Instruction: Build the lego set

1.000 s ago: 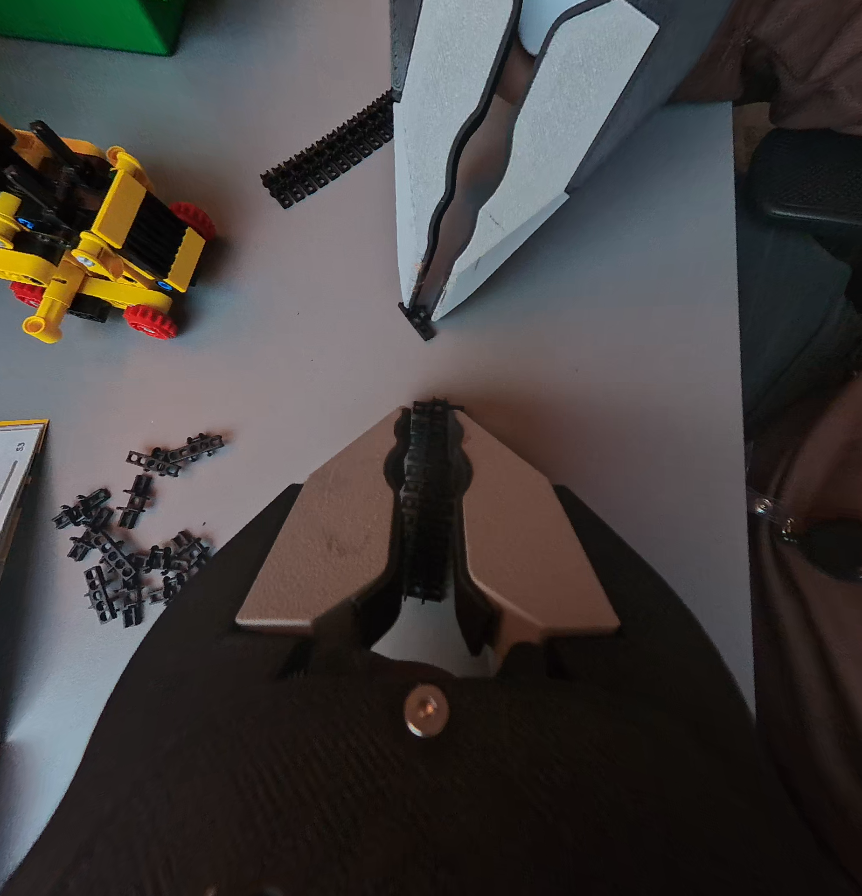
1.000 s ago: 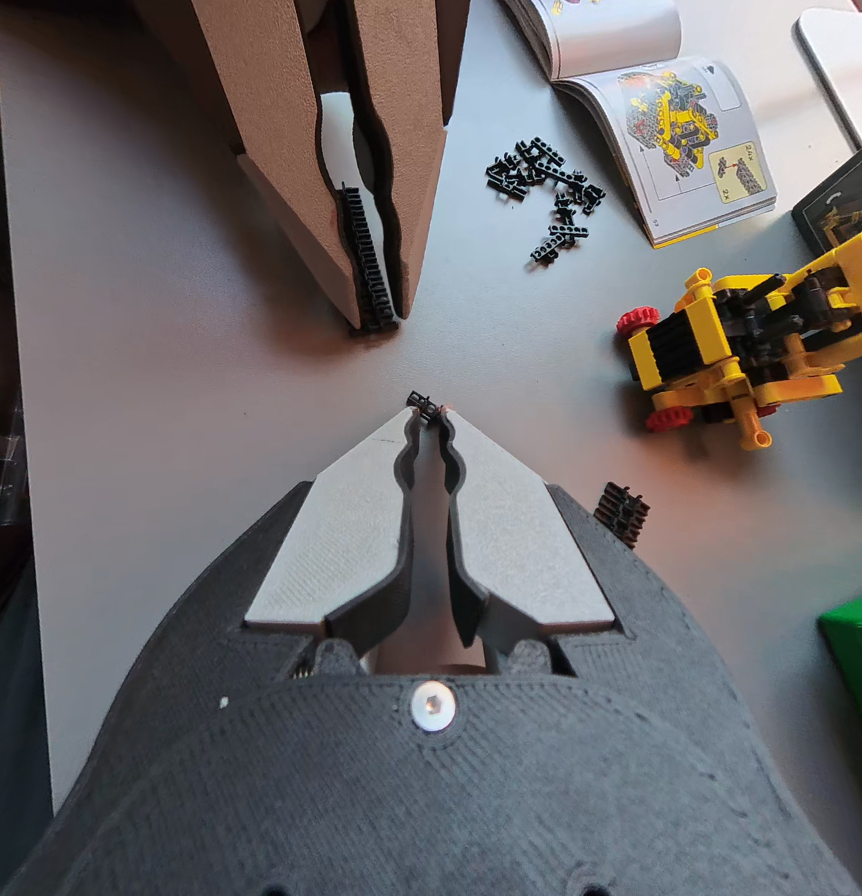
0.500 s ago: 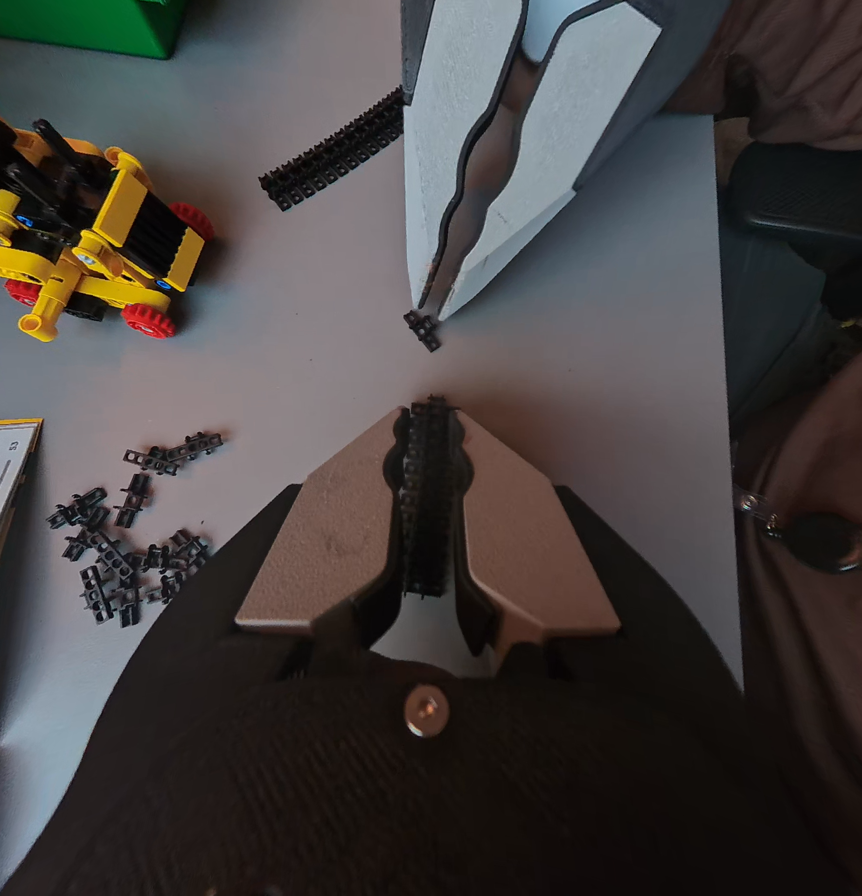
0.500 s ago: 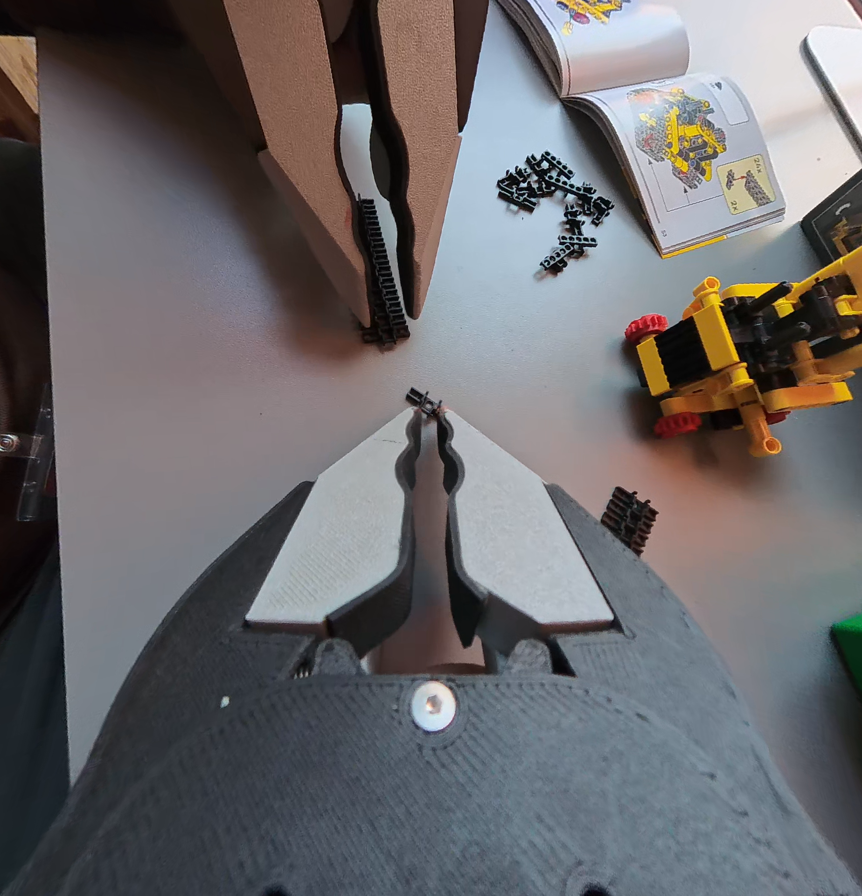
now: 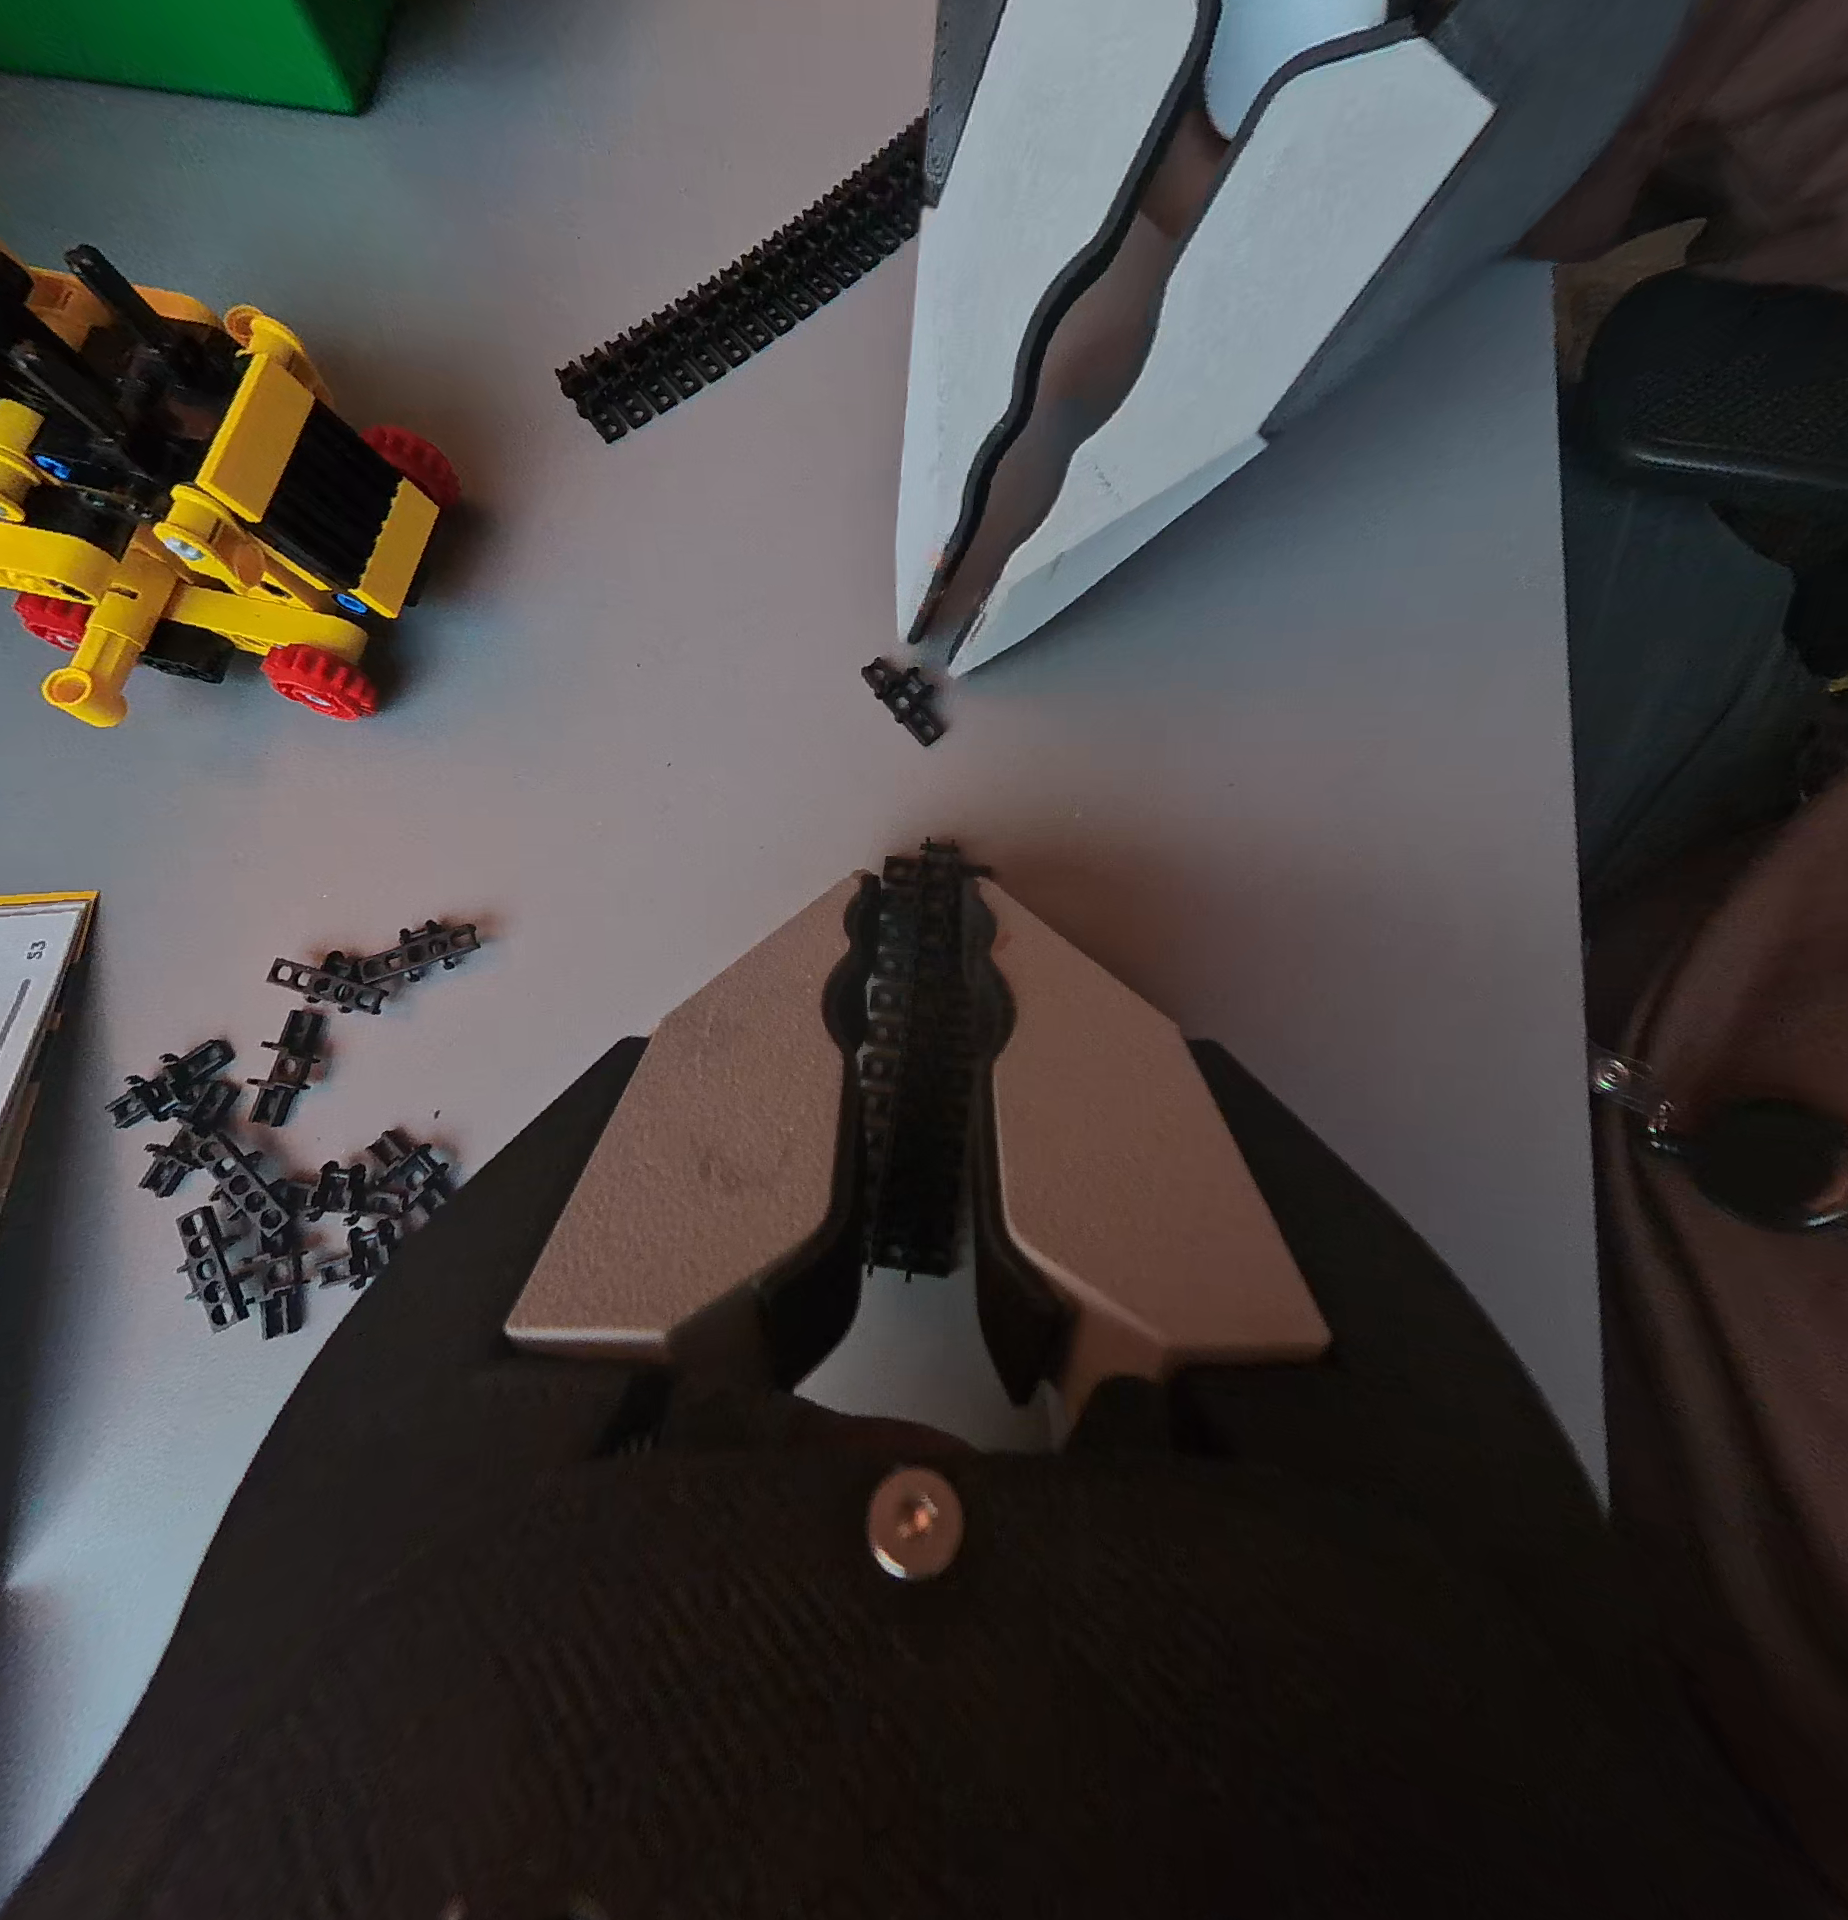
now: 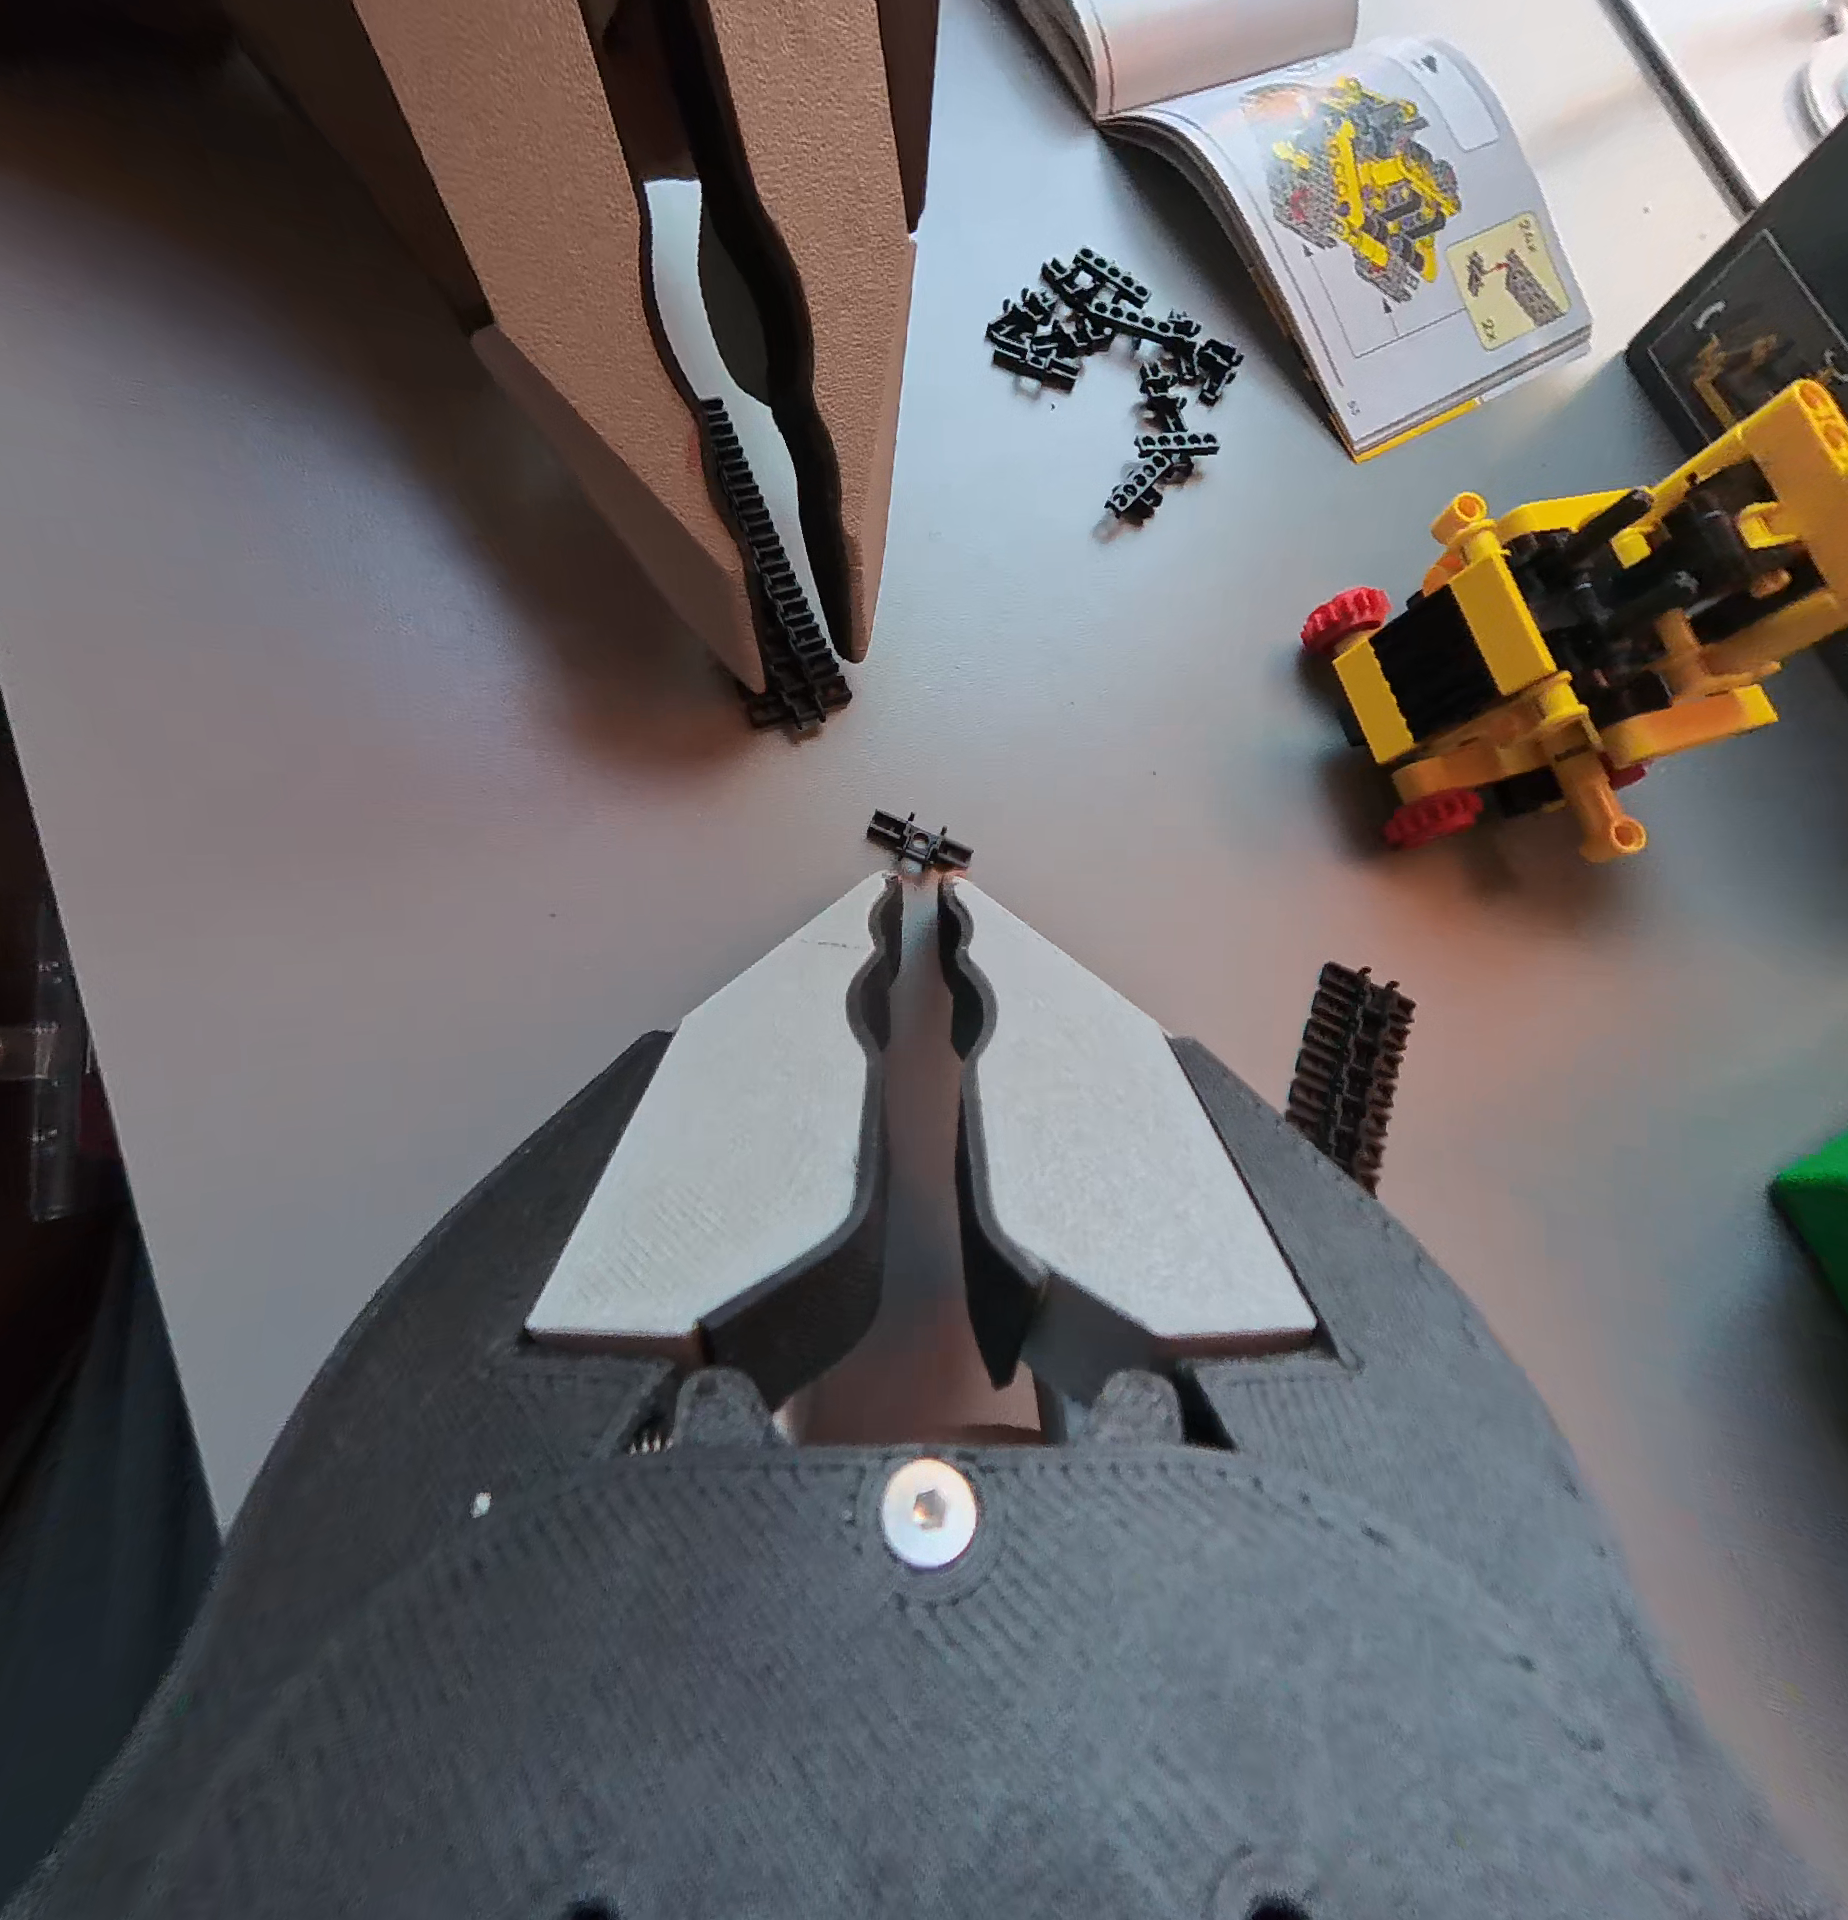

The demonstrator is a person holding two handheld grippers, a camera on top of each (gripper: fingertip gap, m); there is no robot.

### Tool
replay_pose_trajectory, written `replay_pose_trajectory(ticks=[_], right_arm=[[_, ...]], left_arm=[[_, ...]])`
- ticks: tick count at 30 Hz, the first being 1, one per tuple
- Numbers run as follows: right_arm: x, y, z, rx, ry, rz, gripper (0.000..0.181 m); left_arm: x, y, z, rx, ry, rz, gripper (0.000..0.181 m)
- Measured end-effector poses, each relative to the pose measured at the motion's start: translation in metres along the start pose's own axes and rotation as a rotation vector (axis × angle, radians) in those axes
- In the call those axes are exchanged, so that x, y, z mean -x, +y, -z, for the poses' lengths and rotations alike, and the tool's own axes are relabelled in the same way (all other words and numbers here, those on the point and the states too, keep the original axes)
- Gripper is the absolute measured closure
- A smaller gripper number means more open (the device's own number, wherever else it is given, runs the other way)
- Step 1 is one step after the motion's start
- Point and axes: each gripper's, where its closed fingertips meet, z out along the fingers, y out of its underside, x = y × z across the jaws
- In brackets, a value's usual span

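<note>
Two grippers face each other tip to tip over a grey table (image 5: pixel 1263 831). Nothing in view acts as a container; the pieces lie loose on the bare top.

The left gripper (image 5: pixel 925 883) is clamped on a short black track strip (image 5: pixel 915 1060), which runs lengthwise between its fingers and pokes out just past the tips. The right gripper (image 6: pixel 918 881) has its jaws only a narrow slit apart and grips nothing. A single black track link (image 6: pixel 920 837) lies flat on the table just ahead of its tips, between the two tools (whether a fingertip touches it, I cannot tell).

Left of the left gripper sits a scatter of loose black links (image 5: pixel 276 1143). Farther ahead on that side stands the yellow lego vehicle (image 5: pixel 193 520) with red wheels. A longer assembled track strip (image 5: pixel 743 312) lies beside the right gripper, its far end hidden behind that tool's body. An open instruction booklet (image 6: pixel 1367 239) lies beyond the loose links. A green box (image 5: pixel 172 42) is cut off at the frame edge. Past the table edge, dark clothing and a black chair arm (image 5: pixel 1730 416) are partly visible.
</note>
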Motion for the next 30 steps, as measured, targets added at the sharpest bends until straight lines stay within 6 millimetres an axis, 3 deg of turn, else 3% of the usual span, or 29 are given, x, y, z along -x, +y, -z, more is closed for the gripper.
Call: replay_pose_trajectory(ticks=[23, 30], right_arm=[[-0.002, -0.0035, -0.0074, 0.015, 0.03, 0.003, 0.179], [0.0047, -0.0067, -0.0018, -0.032, -0.049, 0.027, 0.179]], left_arm=[[-0.0023, 0.0001, -0.0014, -0.001, 0.011, -0.002, 0.17], [-0.0037, -0.0034, 0.0003, -0.018, 0.017, -0.007, 0.169]])
